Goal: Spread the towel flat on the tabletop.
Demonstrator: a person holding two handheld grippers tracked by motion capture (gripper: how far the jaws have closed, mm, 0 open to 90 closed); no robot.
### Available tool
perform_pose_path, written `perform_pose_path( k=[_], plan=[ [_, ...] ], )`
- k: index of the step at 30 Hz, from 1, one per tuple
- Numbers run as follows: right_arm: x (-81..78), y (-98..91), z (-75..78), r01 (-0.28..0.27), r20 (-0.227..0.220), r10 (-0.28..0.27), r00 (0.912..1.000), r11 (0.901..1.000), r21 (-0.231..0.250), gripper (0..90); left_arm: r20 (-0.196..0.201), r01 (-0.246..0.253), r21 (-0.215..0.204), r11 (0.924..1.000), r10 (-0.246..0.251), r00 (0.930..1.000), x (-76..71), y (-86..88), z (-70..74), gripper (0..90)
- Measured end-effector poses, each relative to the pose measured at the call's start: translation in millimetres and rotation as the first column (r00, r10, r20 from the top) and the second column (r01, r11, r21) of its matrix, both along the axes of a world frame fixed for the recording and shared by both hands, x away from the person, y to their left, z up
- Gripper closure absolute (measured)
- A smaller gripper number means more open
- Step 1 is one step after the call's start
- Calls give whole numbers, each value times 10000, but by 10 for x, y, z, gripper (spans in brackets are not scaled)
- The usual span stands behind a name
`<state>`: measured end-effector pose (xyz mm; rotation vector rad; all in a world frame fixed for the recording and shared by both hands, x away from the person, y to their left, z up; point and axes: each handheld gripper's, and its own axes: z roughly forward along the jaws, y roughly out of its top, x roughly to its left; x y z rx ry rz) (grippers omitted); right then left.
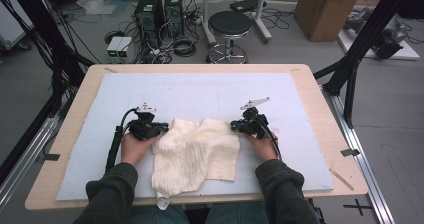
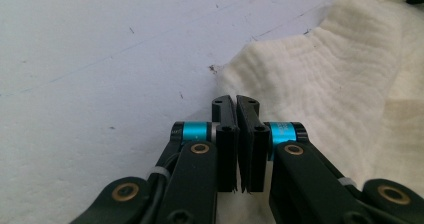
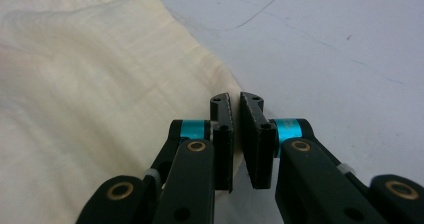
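A: How do the jaws stand? 
B: Both pairs are drawn almost together. The left gripper (image 2: pixel 236 101) has its jaws closed at the cloth's (image 1: pixel 195 151) left edge, with only a slit between them; whether cloth is pinched there cannot be told. The right gripper (image 3: pixel 235 99) has its jaws nearly together at the cloth's right edge, and cloth shows in the narrow gap between them.

A: And the surface and room? 
B: A pale blue mat (image 1: pixel 200 91) covers a wooden table (image 1: pixel 320 109). The mat bears small specks and thin lines. Beyond the table lies a grey floor with a black stool (image 1: pixel 229 31), computer towers (image 1: pixel 159 11) amid tangled cables, and a cardboard box (image 1: pixel 327 9). Black frame legs stand at both sides.

A: How does the cloth look? 
B: Cream, with a fine ribbed weave, rumpled and folded over itself. It lies on the mat's near half, between the two grippers, and its lower corner hangs over the near table edge.
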<state>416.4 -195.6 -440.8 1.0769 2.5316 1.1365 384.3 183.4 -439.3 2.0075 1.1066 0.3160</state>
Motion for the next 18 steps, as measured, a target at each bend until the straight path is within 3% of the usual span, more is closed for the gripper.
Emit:
perform_pose_path(
  k=[2, 4, 6, 8, 9, 11, 13, 14, 15, 18],
  plan=[
    [-18, -10, 21, -99, -73, 99, 9999, 9999, 48, 851, 199, 21, 58, 10000, -22, 9998, -22, 28, 45, 870],
    [-74, -35, 114, -138, 359, 133, 9993, 9998, 142, 853, 445, -79, -35, 10000, 80, 9990, -39, 59, 112, 873],
    [-83, -43, 156, -128, 370, 124, 9992, 9998, 127, 853, 620, -94, 22, 10000, 92, 9980, -31, 79, 185, 873],
    [-64, -69, 325, -105, 681, 102, 9976, 9999, 43, 854, 954, -299, -59, 9995, 303, 9950, 40, 93, 317, 874],
    [-43, -75, 387, -47, 823, 42, 9966, 10000, 47, 854, 954, -299, -59, 9995, 303, 9950, 40, 93, 317, 874],
    [44, -86, 499, 122, 1064, -108, 9943, 9998, -130, 854, 1232, -737, -81, 9972, 742, 9896, 207, 77, 422, 874],
    [215, -93, 585, 497, 1255, -460, 9910, 9984, -262, 850, 1207, -1133, -293, 9931, 1161, 9859, 360, 67, 480, 864],
    [308, -101, 622, 817, 1348, -781, 9878, 9964, -211, 822, 1291, -1477, -330, 9885, 1507, 9801, 418, 50, 508, 805],
    [391, -111, 653, 1253, 1457, -1212, 9819, 9919, -190, 744, 1217, -1582, -466, 9863, 1628, 9791, 461, 47, 533, 715],
    [509, -160, 669, 1626, 1220, -1632, 9790, 9866, 151, 705, 1321, -1370, -796, 9874, 1467, 9803, 469, 56, 556, 672]
  ],
)
